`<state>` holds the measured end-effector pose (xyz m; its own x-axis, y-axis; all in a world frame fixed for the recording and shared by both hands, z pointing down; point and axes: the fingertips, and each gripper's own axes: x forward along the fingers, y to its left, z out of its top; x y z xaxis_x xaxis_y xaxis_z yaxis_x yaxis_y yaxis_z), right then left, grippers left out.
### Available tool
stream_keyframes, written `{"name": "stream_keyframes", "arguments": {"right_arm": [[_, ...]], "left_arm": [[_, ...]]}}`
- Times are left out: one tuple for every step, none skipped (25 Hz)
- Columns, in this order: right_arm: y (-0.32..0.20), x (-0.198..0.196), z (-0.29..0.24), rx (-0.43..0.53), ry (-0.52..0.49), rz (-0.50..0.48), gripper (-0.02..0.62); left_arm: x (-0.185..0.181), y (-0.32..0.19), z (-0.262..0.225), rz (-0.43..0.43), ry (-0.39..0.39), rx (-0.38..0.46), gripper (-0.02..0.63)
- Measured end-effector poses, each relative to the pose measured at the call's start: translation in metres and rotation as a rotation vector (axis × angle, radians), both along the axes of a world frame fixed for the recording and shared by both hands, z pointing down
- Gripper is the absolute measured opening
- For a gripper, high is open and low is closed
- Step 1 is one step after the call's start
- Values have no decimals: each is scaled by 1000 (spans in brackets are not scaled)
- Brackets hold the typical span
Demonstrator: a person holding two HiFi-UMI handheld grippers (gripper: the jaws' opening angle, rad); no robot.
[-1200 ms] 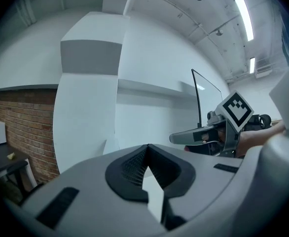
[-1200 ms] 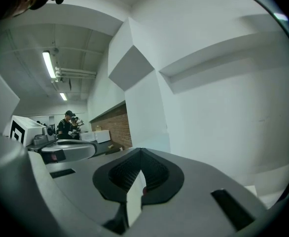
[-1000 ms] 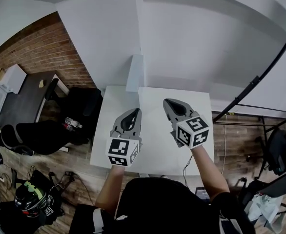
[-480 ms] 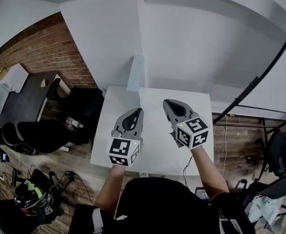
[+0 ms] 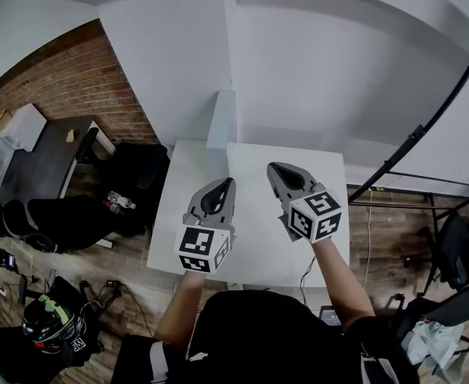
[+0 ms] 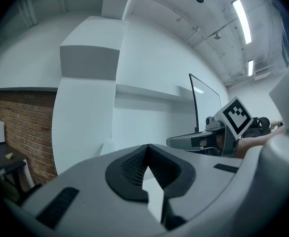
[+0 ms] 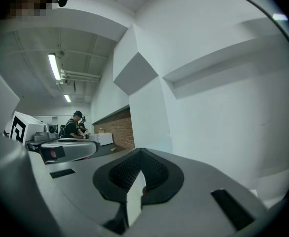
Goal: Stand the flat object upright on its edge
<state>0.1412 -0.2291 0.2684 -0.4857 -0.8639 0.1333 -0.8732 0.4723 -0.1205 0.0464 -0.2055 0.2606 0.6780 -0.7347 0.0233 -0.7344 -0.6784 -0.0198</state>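
Note:
Over the white table both grippers are held side by side, pointing away from me toward the wall. My left gripper is shut, its dark pads pressed together with nothing between them. My right gripper is also shut and empty. Each shows in the other's view: the right gripper with its marker cube, and the left gripper. No flat object shows on the table or in any view.
A white pillar meets the table's far edge. Left of the table stand a dark desk and black chairs before a brick wall. A black pole arcs at the right. A person stands far off.

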Motion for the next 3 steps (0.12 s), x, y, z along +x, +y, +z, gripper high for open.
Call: {"name": "stream_keyframes", "arguments": {"right_arm": [[0, -1, 0, 2, 3, -2, 40], [1, -2, 0, 4, 6, -4, 40], [1, -2, -1, 6, 9, -6, 40]], "left_arm": [[0, 0, 0, 1, 3, -1, 12], [0, 0, -1, 2, 8, -2, 12], [0, 0, -1, 3, 12, -4, 12]]}}
